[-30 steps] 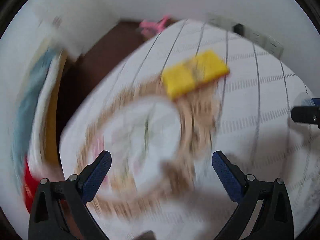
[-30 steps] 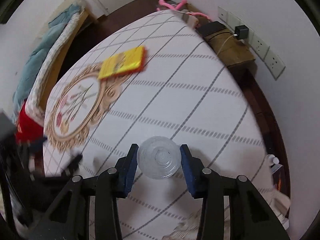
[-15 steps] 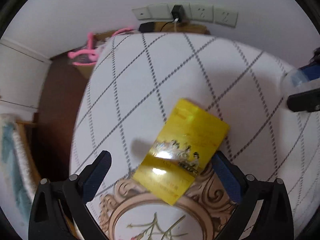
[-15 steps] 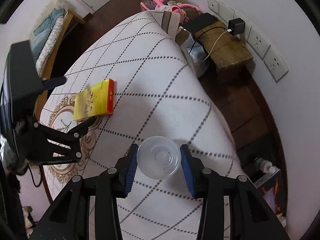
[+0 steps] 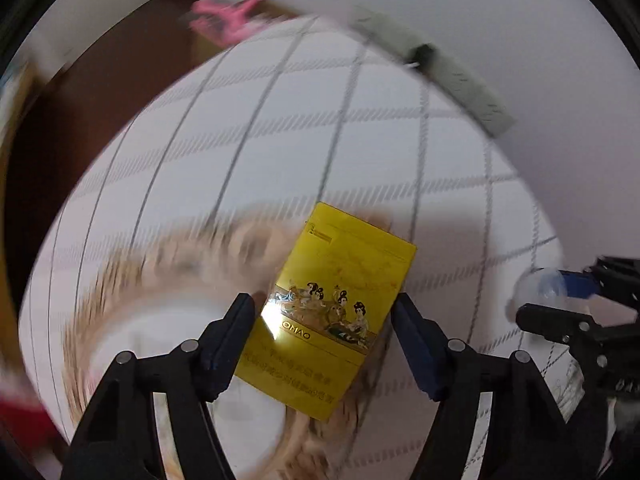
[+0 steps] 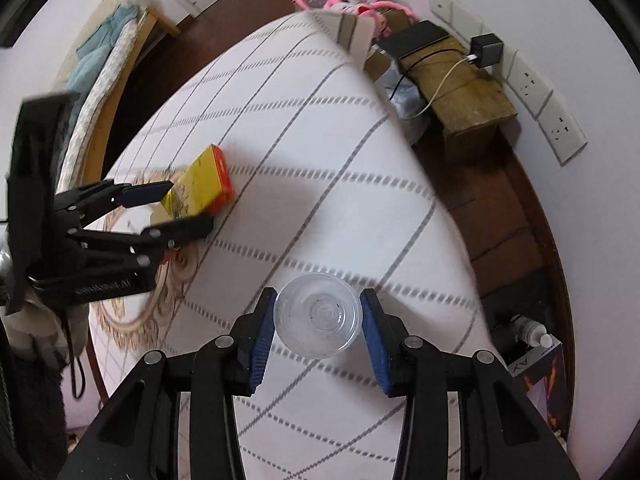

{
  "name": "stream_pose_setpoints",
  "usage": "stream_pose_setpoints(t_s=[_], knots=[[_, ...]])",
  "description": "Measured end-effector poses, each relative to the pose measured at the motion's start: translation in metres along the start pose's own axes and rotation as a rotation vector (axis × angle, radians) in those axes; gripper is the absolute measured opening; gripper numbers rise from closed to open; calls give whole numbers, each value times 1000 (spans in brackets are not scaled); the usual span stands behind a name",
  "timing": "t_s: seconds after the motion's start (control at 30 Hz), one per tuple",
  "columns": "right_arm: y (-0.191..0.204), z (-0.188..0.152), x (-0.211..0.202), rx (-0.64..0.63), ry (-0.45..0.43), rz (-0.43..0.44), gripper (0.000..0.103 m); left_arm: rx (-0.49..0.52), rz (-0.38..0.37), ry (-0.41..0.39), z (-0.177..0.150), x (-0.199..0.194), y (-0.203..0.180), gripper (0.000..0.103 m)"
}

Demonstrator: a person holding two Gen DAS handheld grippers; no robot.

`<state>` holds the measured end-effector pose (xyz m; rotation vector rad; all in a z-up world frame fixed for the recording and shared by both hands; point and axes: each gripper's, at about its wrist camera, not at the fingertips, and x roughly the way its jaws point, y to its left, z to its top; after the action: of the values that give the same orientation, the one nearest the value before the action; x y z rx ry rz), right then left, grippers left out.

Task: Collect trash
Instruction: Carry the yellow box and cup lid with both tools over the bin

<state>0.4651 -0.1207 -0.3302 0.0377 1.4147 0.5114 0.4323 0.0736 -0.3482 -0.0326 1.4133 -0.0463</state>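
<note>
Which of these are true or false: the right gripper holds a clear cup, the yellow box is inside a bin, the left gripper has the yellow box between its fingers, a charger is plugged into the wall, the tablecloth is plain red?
1. The right gripper holds a clear plastic cup. True.
2. The yellow box is inside a bin. False: it lies on the tablecloth.
3. The left gripper has the yellow box between its fingers. True; its jaws are closing around it.
4. A charger is plugged into the wall sockets. True.
5. The tablecloth is plain red. False: it is white with grey grid lines.
</note>
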Motion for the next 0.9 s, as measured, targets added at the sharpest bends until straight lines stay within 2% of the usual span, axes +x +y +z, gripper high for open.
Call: stream_pose_setpoints(t_s=[0.07,0.17,0.23,0.4,0.5,0.57,0.73,0.9], knots=[[9,-12,3,-36,12,-4,44,-112,16,19,-24,-3,7,68],[22,-26,5,-94,20,-20,44,-187,9,-6,-58,-7,11,68],[30,-34,7,-128,29,-29,44,-170,23,-39,-72,-9,6,68],[38,-36,9,-164,28,-66,45,-69,82,-101,-79,-7,-13,70],[42,-36,9,-167,32,-86,45,-57,85,-123,-83,-7,-20,65],[45,-37,9,-179,30,-106,45,-75,96,-124,-100,-14,-27,63],[50,-45,5,-188,15,-121,44,-202,146,-164,-134,-35,-28,61],[68,-66,-13,-214,-14,-94,44,-356,185,-277,-177,-93,-8,60]])
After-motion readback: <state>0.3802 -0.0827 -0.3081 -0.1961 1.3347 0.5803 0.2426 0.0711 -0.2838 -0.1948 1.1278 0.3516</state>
